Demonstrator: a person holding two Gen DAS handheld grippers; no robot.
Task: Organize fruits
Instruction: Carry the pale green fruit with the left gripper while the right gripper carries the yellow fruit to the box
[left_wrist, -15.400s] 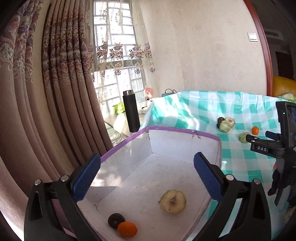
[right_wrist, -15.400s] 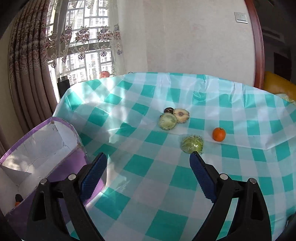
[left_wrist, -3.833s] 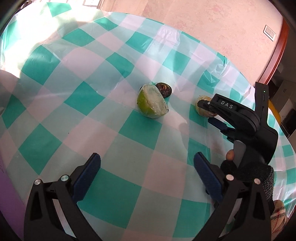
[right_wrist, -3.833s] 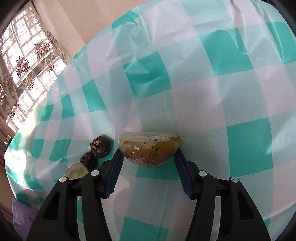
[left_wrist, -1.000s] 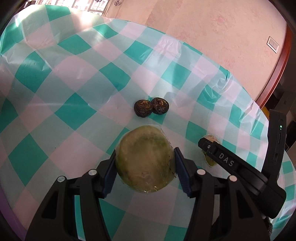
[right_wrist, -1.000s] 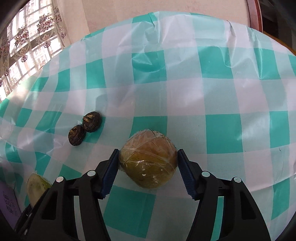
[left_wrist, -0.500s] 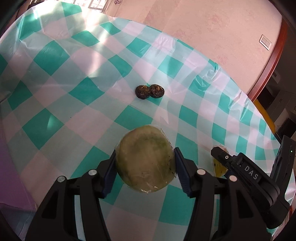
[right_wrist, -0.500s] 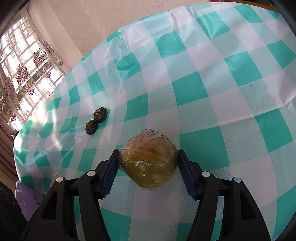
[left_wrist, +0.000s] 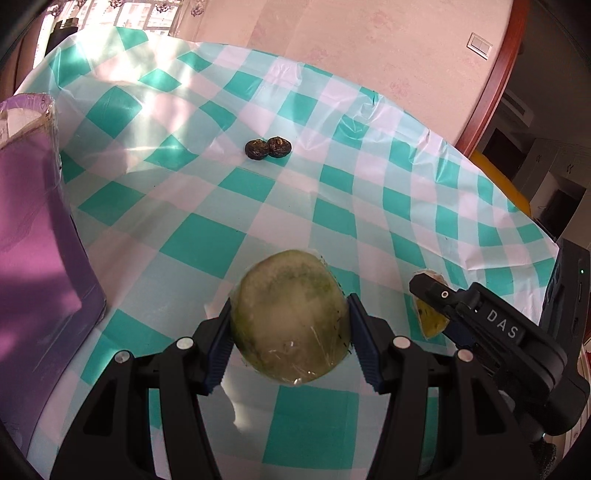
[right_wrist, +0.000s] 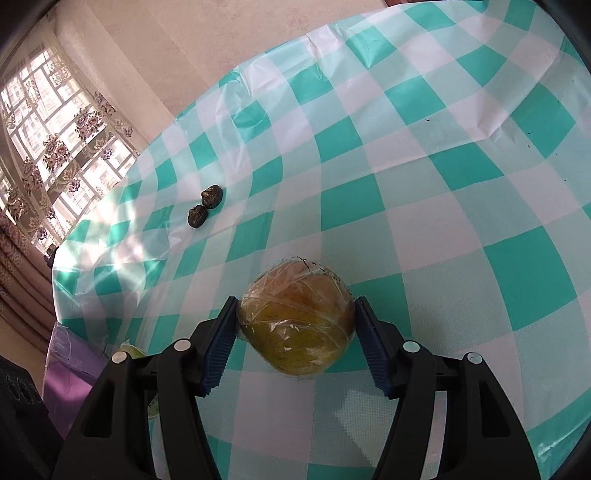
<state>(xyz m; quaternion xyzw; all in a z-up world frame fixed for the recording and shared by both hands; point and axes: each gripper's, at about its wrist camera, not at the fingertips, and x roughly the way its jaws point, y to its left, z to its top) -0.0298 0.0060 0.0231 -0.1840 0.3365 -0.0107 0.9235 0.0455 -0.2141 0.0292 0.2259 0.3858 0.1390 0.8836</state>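
Jaws of both grippers are clamped on wrapped fruit halves above a round table (left_wrist: 207, 240) covered in a teal-and-white checked cloth. Left gripper (left_wrist: 290, 332) holds a pale green fruit half (left_wrist: 291, 317), sealed in cling film, its cut face turned up toward the camera and both blue pads (left_wrist: 360, 343) pressed against its sides. Right gripper (right_wrist: 295, 332) grips a yellow-brown fruit half (right_wrist: 295, 317), also in cling film, the pads (right_wrist: 371, 347) tight on either flank. Both pieces hang clear of the cloth.

Two small dark fruits (left_wrist: 268, 148) sit on the table well beyond the grippers, touching each other, on the boundary of a teal square; the right wrist view shows the same pair (right_wrist: 205, 210) toward the window side. A purple box (left_wrist: 33, 236) stands at the table's left edge, just beside the left gripper, its white inner wall catching light at the top rim. In the right wrist view a corner of that box (right_wrist: 70, 365) shows low on the left, with a sliver of the green half (right_wrist: 129, 349) peeking out behind the right gripper's frame.

From the left wrist view, the right gripper (left_wrist: 436, 306) reaches in from the right, marked "DAS", with the yellow-brown half (left_wrist: 430, 317) partly hidden behind its finger. Sunlight streaks the cloth near the window (right_wrist: 48, 147), where flowered lace curtains hang.
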